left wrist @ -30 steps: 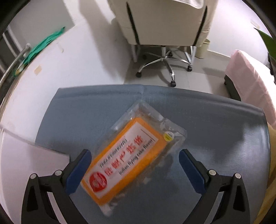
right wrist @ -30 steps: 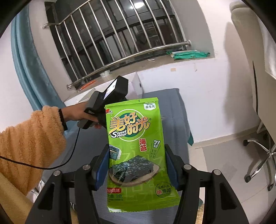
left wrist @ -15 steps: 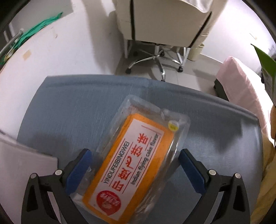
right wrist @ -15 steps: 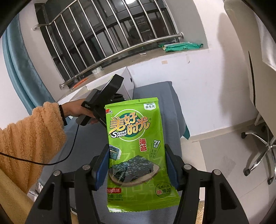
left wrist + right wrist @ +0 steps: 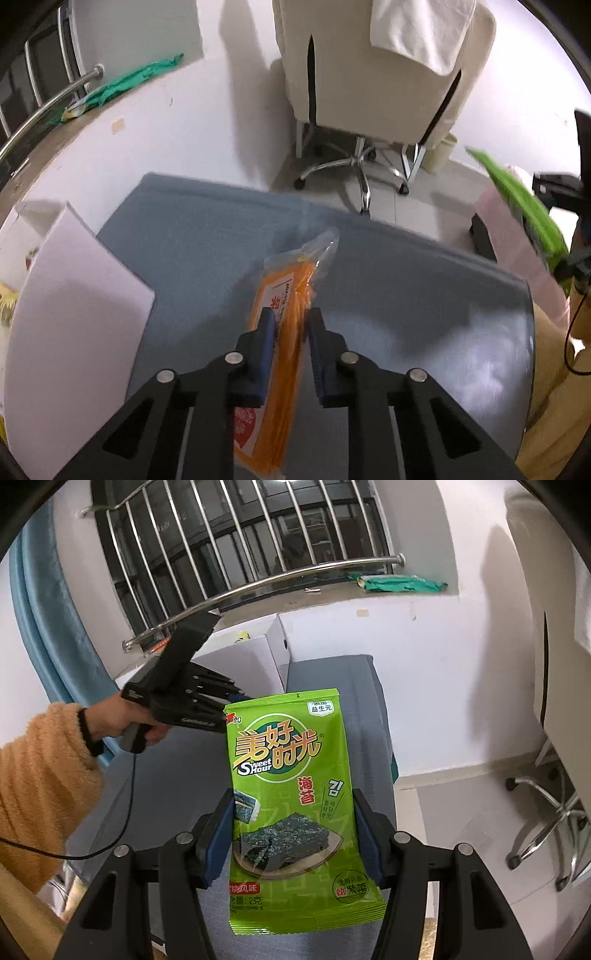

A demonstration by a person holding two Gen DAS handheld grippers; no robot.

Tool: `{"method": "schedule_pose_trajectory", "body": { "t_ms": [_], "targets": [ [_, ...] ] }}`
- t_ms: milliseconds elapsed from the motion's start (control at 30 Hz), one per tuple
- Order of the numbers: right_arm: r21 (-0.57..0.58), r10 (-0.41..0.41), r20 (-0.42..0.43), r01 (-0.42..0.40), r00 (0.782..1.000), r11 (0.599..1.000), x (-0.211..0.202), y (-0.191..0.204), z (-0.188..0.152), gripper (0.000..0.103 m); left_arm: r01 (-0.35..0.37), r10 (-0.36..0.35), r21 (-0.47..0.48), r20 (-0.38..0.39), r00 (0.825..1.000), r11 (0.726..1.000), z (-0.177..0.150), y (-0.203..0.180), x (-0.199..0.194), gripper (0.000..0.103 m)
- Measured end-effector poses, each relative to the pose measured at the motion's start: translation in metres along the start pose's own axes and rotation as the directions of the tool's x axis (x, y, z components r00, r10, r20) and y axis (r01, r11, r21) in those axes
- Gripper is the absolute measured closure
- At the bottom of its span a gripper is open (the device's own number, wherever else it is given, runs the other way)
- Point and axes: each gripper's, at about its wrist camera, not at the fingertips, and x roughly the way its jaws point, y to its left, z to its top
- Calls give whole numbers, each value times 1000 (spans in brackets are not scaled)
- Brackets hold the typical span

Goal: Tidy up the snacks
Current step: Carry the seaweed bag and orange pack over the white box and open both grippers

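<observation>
My left gripper (image 5: 290, 317) is shut on an orange flying-cake packet (image 5: 284, 354) in clear wrap, held edge-on above the blue-grey cushioned surface (image 5: 406, 295). My right gripper (image 5: 295, 805) is shut on a green seaweed snack bag (image 5: 291, 797), held upright above the same surface (image 5: 332, 675). That green bag shows at the right edge of the left wrist view (image 5: 524, 206). The left gripper (image 5: 184, 701) and the hand holding it show in the right wrist view.
A white box (image 5: 70, 310) stands at the left of the surface; it also shows in the right wrist view (image 5: 258, 653). A cream office chair (image 5: 369, 74) stands beyond on the tiled floor. A window sill with a rail (image 5: 258, 587) and a green cloth (image 5: 399, 585) is behind.
My left gripper has closed on the orange packet and lifted it, turning it edge-on. The right gripper still holds the green bag, with the view shifted a little.
</observation>
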Motion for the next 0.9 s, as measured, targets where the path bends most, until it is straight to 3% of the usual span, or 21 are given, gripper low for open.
{"method": "schedule_pose_trajectory", "body": {
  "t_ms": [267, 400, 533, 700, 900],
  "targets": [
    [-44, -10, 10, 10, 1000, 999, -7, 19, 0, 40, -10, 11, -18, 60, 998, 1000, -27, -28, -47, 91],
    [-55, -6, 12, 7, 1000, 998, -8, 24, 2, 40, -49, 50, -18, 66, 997, 999, -42, -42, -70, 91],
    [-79, 4, 8, -4, 1000, 997, -3, 34, 5, 40, -60, 67, -74, 103, 992, 995, -61, -46, -99, 91],
    [-118, 23, 1, -22, 1000, 993, 8, 54, 13, 40, -79, 110, -174, 177, 978, 982, -89, -43, -137, 92],
    [-193, 49, 4, -48, 999, 980, 26, 86, 36, 40, -99, 179, -291, 263, 948, 951, -125, -38, -175, 92]
  ]
}}
